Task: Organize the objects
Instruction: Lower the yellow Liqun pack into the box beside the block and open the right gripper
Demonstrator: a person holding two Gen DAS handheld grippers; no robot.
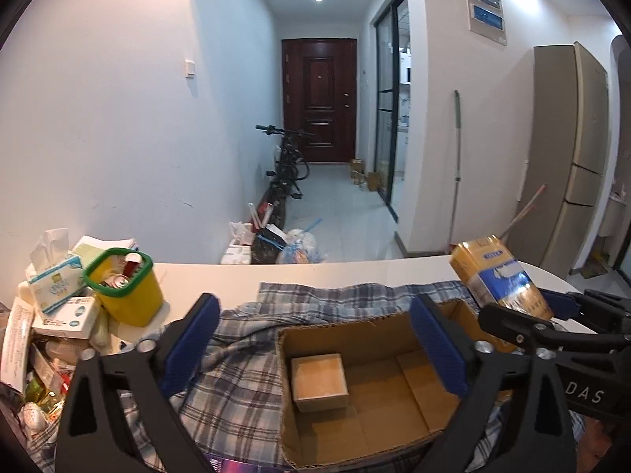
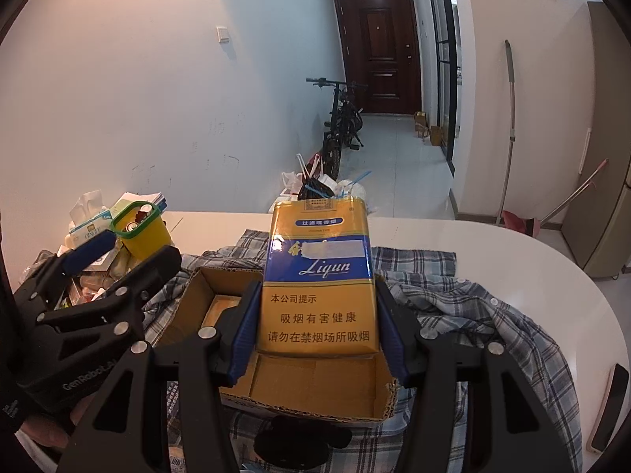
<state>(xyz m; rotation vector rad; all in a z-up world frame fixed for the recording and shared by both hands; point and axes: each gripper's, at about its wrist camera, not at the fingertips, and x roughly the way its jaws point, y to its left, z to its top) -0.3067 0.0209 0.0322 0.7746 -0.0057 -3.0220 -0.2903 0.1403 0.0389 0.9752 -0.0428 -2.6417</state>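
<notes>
The yellow and blue carton [image 2: 317,276] is squeezed between the blue pads of the right gripper [image 2: 317,331] and held up over the open cardboard box [image 1: 394,390]. The left gripper [image 1: 315,351] is spread wide with nothing in it. A small box [image 1: 319,380], perhaps cardboard, is seen inside, and a checked shirt [image 1: 236,386] is spread underneath.

**White table, cluttered left end**

A white round-edged table [image 2: 512,260] is carrying a plaid shirt [image 2: 453,299] spreading across frame centre. An open cardboard box [image 1: 355,406] is sitting on the shirt. At left, a yellow green-rimmed bin [image 1: 126,287] is standing beside a tissue box [image 1: 55,283] and piled packets [image 1: 67,317].
</notes>
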